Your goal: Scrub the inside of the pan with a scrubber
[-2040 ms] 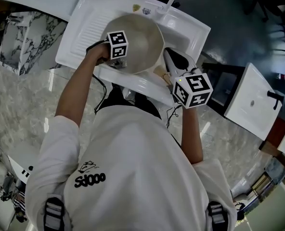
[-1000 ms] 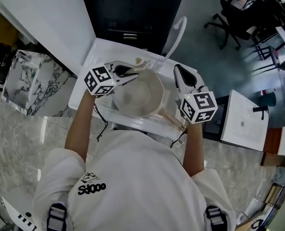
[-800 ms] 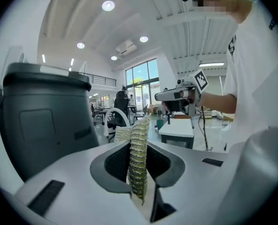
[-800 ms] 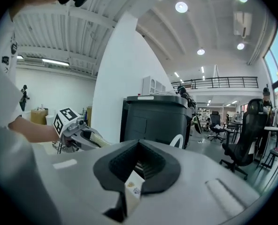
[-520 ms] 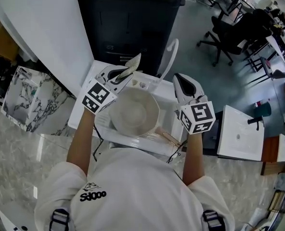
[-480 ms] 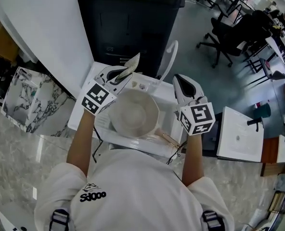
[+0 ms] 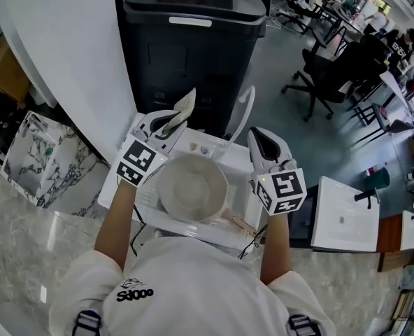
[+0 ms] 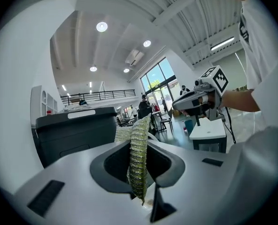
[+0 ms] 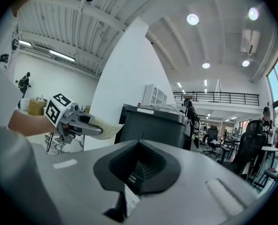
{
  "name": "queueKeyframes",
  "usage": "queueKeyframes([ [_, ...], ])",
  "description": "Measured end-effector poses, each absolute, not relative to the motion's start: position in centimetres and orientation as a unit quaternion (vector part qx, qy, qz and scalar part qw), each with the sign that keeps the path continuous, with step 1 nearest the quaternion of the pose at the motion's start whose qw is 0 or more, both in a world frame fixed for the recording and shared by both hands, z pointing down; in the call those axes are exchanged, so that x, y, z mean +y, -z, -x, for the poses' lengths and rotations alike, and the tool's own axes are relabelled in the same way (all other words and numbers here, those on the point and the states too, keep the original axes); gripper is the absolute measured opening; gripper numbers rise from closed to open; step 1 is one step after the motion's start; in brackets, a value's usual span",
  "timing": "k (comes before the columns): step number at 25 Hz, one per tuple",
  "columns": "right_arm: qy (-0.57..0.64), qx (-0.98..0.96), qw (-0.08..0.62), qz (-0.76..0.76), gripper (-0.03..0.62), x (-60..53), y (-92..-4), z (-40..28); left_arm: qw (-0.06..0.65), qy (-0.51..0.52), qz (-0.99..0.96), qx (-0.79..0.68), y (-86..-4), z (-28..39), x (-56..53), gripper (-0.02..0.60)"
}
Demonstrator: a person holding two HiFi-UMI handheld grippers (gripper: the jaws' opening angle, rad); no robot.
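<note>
A cream pan [image 7: 191, 186] with a wooden handle [image 7: 240, 224] sits in the white sink [image 7: 236, 200], below both grippers. My left gripper [image 7: 170, 122] is raised over the sink's back left corner, shut on a greenish mesh scrubber [image 7: 183, 106] that sticks up past the jaws. In the left gripper view the scrubber [image 8: 139, 158] hangs clamped between the jaws. My right gripper [image 7: 259, 136] is held up at the pan's right side, shut with nothing in it. The right gripper view shows the left gripper [image 9: 78, 123] with the scrubber [image 9: 106, 125].
A curved white faucet [image 7: 240, 115] rises behind the sink between the grippers. A large black bin [image 7: 191, 44] stands behind it, a white wall panel [image 7: 60, 54] to the left. A marble block [image 7: 36, 161] is at left, a small white table [image 7: 345, 217] at right.
The left gripper has lifted out of the pan with the scrubber. Both grippers now sit higher, at the sink's back. The head view has tilted up toward the room.
</note>
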State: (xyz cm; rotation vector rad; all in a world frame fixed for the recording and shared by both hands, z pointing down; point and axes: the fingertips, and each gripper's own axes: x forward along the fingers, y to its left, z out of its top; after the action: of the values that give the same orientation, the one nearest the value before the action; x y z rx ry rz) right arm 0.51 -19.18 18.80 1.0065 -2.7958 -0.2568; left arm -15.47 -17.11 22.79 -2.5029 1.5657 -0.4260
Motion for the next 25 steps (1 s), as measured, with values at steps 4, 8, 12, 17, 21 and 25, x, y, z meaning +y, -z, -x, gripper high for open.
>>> queueKeyframes([
  [4,0.089,-0.932,0.077,-0.344,0.009,-19.2,-18.2,-0.5,0.084,0.145,0.834,0.526,-21.8,15.3,-17.0,0.067],
  [8,0.091,-0.933,0.076,-0.341,0.009,-19.2,-17.7,0.1,0.081,0.142,0.832,0.53,-21.2,15.5,-17.2,0.067],
  [12,0.103,-0.93,0.076,-0.346,0.009,-19.2,-17.2,0.4,0.087,0.143,0.834,0.525,-20.7,15.0,-17.3,0.067],
  [17,0.116,-0.924,0.083,-0.354,0.009,-19.3,-16.9,0.5,0.093,0.143,0.836,0.522,-20.2,14.8,-17.2,0.067],
  [21,0.113,-0.925,0.095,-0.349,0.009,-19.3,-17.4,0.8,0.096,0.145,0.836,0.521,-20.1,14.7,-17.1,0.067],
  [25,0.108,-0.927,0.096,-0.345,0.009,-19.3,-17.6,1.0,0.097,0.146,0.837,0.518,-20.0,14.5,-17.1,0.067],
])
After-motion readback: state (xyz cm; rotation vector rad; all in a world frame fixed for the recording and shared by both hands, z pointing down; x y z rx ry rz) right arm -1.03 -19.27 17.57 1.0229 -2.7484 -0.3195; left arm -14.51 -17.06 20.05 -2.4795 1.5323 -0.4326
